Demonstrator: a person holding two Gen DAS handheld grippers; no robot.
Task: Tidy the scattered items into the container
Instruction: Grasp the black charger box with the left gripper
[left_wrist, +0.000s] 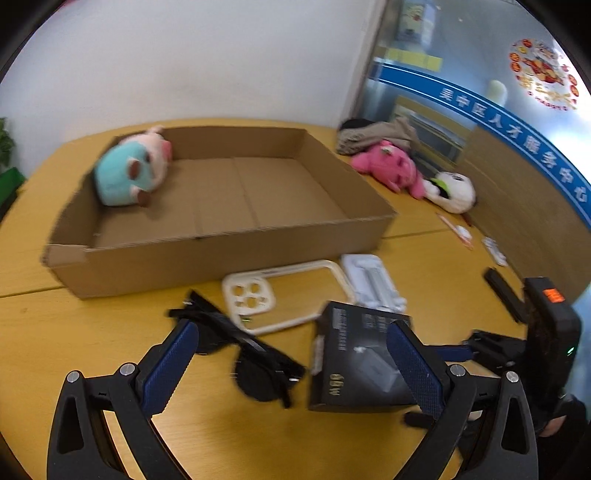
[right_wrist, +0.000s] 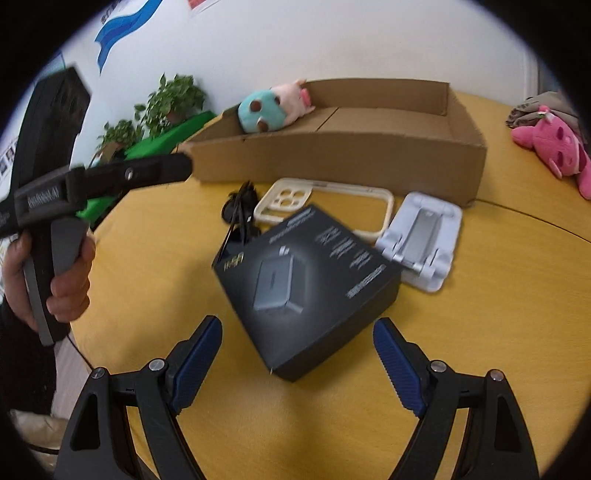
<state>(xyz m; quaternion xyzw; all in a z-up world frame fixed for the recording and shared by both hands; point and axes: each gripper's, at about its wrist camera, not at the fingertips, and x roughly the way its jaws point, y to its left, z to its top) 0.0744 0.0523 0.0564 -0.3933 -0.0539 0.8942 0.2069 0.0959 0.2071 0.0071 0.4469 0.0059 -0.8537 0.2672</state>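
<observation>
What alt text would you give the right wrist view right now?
The open right hand-held gripper hangs over a black box lying on a yellow table, nothing between its fingers. Past the box lie sunglasses, a cream phone case and a white phone stand. Behind them a cardboard tray holds one plush toy.

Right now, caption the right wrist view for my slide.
Open right tongs hover over a black charger box before the cardboard tray.
</observation>
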